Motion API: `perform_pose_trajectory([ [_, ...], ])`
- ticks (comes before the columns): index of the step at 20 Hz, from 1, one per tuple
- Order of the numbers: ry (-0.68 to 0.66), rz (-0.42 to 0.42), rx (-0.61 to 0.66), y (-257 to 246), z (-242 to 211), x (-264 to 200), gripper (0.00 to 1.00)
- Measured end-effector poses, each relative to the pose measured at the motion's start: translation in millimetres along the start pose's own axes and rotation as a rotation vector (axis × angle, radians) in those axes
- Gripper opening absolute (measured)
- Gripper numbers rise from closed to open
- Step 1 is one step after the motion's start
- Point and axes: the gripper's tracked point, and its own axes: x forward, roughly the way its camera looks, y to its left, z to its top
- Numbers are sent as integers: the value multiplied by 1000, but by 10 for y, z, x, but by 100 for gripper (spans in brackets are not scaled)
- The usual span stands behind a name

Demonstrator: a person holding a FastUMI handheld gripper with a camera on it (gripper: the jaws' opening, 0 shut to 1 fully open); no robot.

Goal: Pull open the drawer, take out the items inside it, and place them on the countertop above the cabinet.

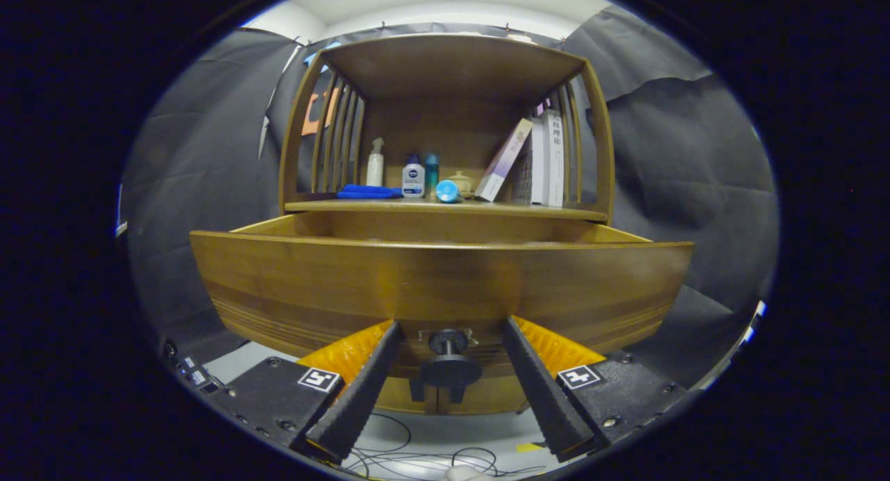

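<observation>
Drawer (445, 279) is pulled out of the wooden cabinet (445, 64), front panel facing the gripper (449, 328) w/ its top edge level & unobstructed; inside not visible from this low angle, so contents can't be told. Dark knob (450, 361) on the drawer front sits between the two fingers, neither touching it – jaws spread wide, released, gripping nothing, free room on both sides of the knob. Above the drawer is the countertop (445, 207), w/ bare strip along its front edge. On it, behind that edge: folded blue cloth (368, 191) at left, then spray bottle (375, 162), white lotion bottle (413, 177), teal bottle (432, 172), blue cap-like item (448, 191), small jar (461, 182); leaning books (535, 161) at right by the slatted side. Cables (417, 460) lie below the drawer
</observation>
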Motion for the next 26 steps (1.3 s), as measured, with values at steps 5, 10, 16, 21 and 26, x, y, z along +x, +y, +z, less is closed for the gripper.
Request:
perform_pose_trajectory([
  [5, -6, -12, 4, 43, 147, 330, 99],
  [10, 5, -32, -3, 53, 226, 679, 99],
  [16, 3, -38, -6, 71, 318, 1075, 98],
  [21, 23, -29, 12, 70, 378, 1327, 98],
  [26, 50, -19, 27, 55, 422, 1535, 98],
])
